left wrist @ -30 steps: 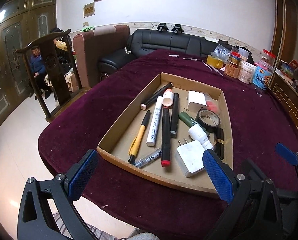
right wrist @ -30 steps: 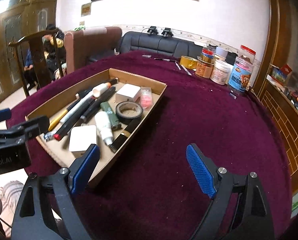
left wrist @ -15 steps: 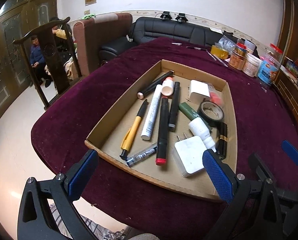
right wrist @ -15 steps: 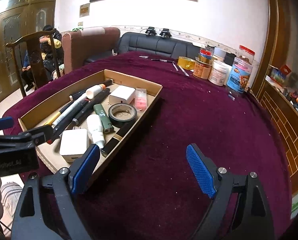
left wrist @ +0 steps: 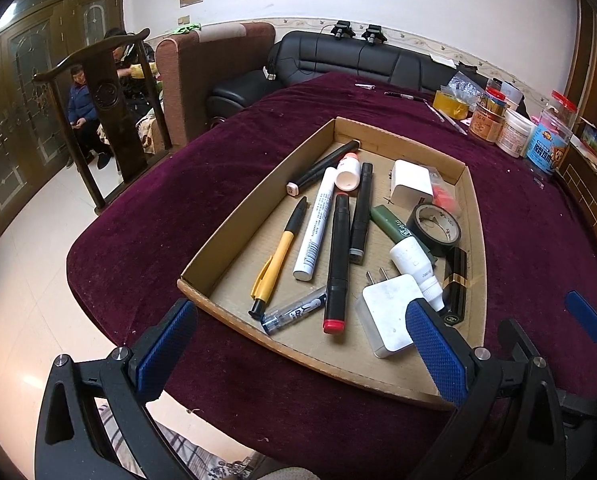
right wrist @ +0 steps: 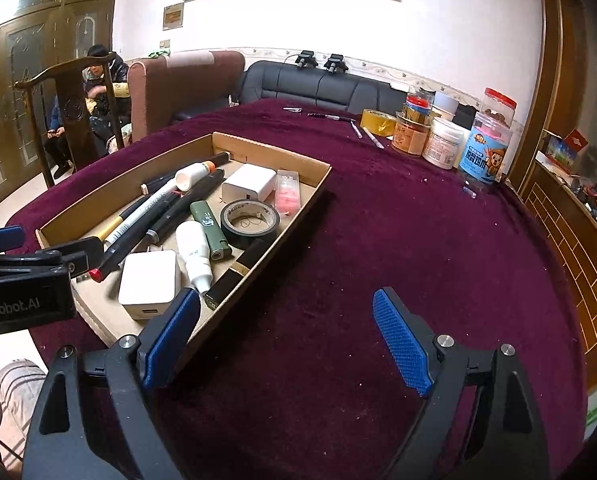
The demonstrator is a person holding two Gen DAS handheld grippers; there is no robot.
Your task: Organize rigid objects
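I am hovering the left gripper over the near edge of the shallow brown cardboard tray, jaws wide and empty. The right gripper is waiting beside the tray over the maroon velvet tablecloth, equally wide. I am favouring the red-tipped black marker lying lengthwise, so I would close across its barrel, clear of the white square charger.
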